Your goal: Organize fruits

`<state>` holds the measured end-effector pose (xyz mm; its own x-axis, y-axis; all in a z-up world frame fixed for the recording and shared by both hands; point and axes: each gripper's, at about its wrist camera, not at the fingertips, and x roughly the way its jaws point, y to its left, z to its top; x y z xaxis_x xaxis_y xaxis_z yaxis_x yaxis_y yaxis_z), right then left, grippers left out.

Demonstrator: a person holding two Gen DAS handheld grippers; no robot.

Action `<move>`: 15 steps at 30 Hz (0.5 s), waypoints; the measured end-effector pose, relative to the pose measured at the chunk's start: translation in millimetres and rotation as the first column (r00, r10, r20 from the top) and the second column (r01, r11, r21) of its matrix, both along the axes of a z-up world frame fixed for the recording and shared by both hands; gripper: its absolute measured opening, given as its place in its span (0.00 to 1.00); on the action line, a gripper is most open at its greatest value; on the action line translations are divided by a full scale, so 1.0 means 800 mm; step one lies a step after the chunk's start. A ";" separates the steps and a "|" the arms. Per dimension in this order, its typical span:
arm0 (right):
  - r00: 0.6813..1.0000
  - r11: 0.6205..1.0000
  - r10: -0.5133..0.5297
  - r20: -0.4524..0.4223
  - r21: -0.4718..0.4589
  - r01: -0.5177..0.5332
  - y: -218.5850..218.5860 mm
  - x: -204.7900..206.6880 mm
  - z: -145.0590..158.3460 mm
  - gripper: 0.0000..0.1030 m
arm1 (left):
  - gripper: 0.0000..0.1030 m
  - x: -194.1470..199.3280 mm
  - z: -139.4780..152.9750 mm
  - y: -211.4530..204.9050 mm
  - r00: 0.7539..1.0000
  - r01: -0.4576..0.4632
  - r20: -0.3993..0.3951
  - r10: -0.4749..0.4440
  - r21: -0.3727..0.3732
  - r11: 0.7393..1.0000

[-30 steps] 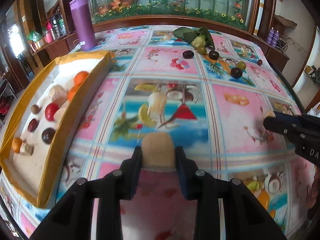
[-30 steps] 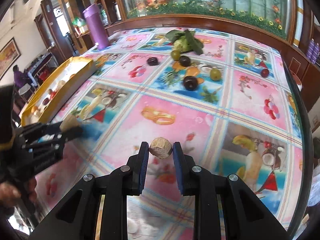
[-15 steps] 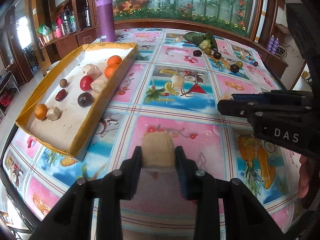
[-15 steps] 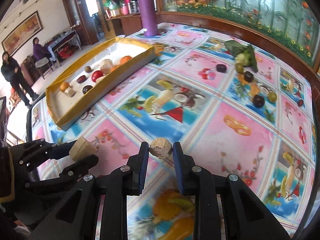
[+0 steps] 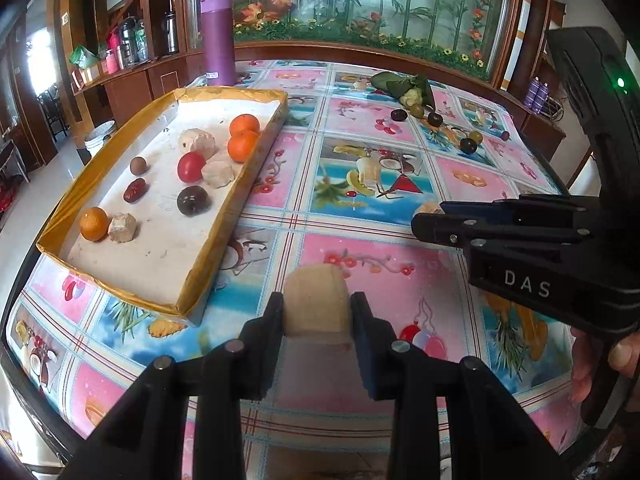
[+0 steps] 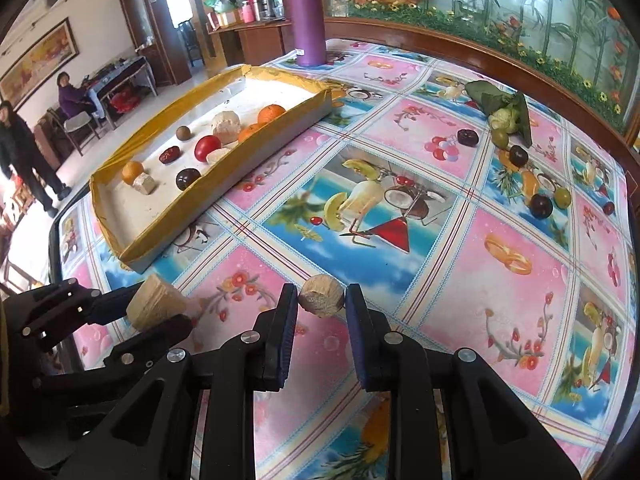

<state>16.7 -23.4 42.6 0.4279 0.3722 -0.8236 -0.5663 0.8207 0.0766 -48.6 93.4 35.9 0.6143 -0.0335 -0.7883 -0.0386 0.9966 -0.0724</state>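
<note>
My left gripper (image 5: 316,312) is shut on a tan, rough fruit chunk (image 5: 316,302) and holds it above the table, right of the tray's near corner. My right gripper (image 6: 322,300) is shut on a smaller brown round fruit (image 6: 321,295), also above the table. The yellow-rimmed tray (image 5: 216,240) with a white floor holds oranges (image 5: 243,136), a red tomato (image 5: 191,167), a dark plum (image 5: 193,200) and pale chunks. It also shows in the right wrist view (image 6: 256,160). Loose plums (image 6: 541,205) and green fruits (image 6: 562,197) lie at the far right.
A purple flask (image 5: 218,36) stands beyond the tray. A leafy green bundle (image 6: 506,114) lies at the far side. The right gripper body (image 5: 540,248) crosses the right of the left wrist view. Two people (image 6: 24,152) are in the room at left.
Both grippers have pulled back toward the near-left of the table, each still holding its fruit. The tray has come closer and more central in both views.
</note>
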 end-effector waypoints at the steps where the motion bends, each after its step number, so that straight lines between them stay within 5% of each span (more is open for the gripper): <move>1: 1.000 1.000 -0.007 0.002 0.002 0.007 0.001 -0.001 0.000 0.23 | 0.35 0.000 0.002 0.002 1.000 0.006 0.001 -0.006 -0.007 1.000; 15: 0.997 1.000 -0.028 0.077 0.011 0.027 0.020 -0.002 0.016 0.23 | 0.35 0.012 0.021 0.055 1.000 0.019 0.000 -0.019 -0.113 0.993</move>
<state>15.1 -7.2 55.4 0.5001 0.3677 -0.7840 -0.5484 0.8352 0.0420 -39.2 137.4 53.0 0.6118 -0.1343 -0.7795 -0.0198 0.9826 -0.1848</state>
